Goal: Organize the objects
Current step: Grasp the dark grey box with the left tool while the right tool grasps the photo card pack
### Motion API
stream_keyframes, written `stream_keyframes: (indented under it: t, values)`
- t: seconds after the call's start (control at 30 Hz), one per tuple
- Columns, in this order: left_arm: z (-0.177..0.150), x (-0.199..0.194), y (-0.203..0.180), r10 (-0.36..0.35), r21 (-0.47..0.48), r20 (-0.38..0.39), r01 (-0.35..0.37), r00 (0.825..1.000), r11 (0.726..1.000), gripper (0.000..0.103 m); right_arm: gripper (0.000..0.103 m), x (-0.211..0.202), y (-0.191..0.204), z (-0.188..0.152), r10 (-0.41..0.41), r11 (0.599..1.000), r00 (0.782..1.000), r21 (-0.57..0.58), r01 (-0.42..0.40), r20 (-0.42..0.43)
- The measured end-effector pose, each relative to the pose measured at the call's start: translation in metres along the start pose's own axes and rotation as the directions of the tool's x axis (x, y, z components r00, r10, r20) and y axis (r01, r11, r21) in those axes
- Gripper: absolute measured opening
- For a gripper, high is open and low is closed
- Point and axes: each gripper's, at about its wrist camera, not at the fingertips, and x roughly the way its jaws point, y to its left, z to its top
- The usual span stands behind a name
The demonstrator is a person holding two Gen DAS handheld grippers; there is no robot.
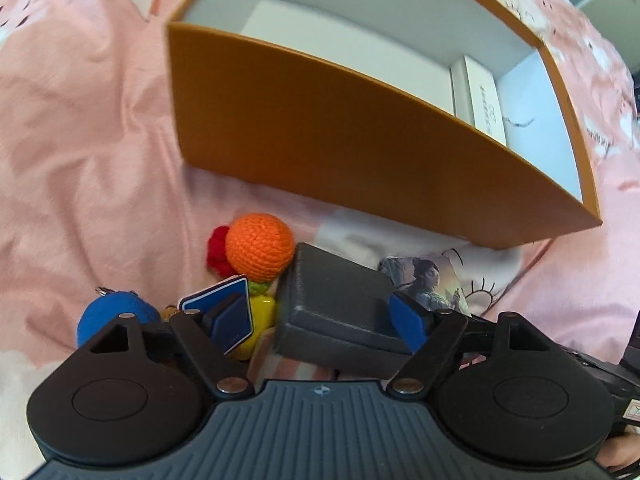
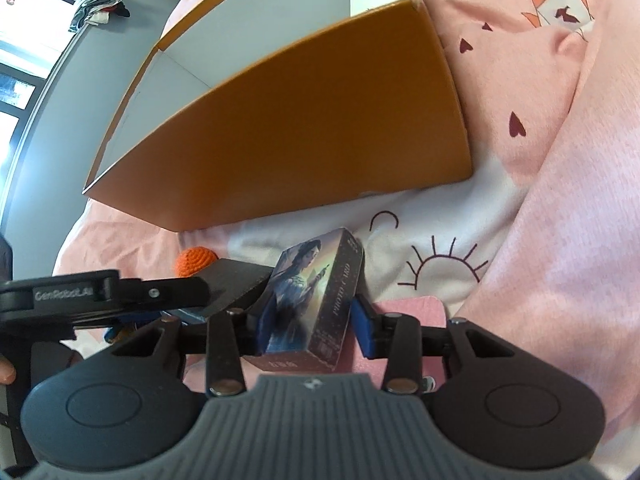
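On the bed just before the orange box (image 1: 360, 152), the dark case (image 1: 340, 304) lies between the left gripper's (image 1: 320, 320) wide-apart jaws; the right gripper (image 2: 316, 320) (nearer the bed's edge) straddles the upright card box (image 2: 312, 300), grip unclear.
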Motion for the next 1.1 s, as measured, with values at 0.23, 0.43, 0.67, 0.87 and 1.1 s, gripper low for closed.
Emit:
stream_keyframes:
  t: [0.23,0.43,0.67,0.87,1.1]
  values:
    - [-0.006,-0.005,-0.015,-0.025,0.039,0.011,0.025,1.000,0.999,0.084,0.033,-0.008,0.010,0.002,0.020,0.999,0.998,-0.031,-0.018,0.055]
    - [-0.010,-0.021,0.001,-0.153,-0.054,0.117,0.160,0.981,0.986,0.068,0.036,0.000,-0.009,0.009,0.016,0.997,1.000,0.069,-0.017,0.014]
    - [-0.006,-0.008,0.004,-0.135,-0.140,0.125,0.152,0.983,0.978,0.069,0.047,0.009,-0.015,0.009,0.016,0.995,1.000,0.102,-0.013,-0.027]
    - [-0.008,-0.005,-0.006,-0.094,-0.063,0.099,0.100,0.991,0.993,0.070,0.049,0.012,-0.012,0.009,0.008,0.997,0.999,0.082,-0.005,-0.038]
    - [-0.012,-0.018,-0.021,-0.056,0.201,0.111,0.033,0.992,0.979,0.070,0.037,0.006,-0.010,0.008,0.024,0.997,1.000,0.076,-0.023,-0.014]
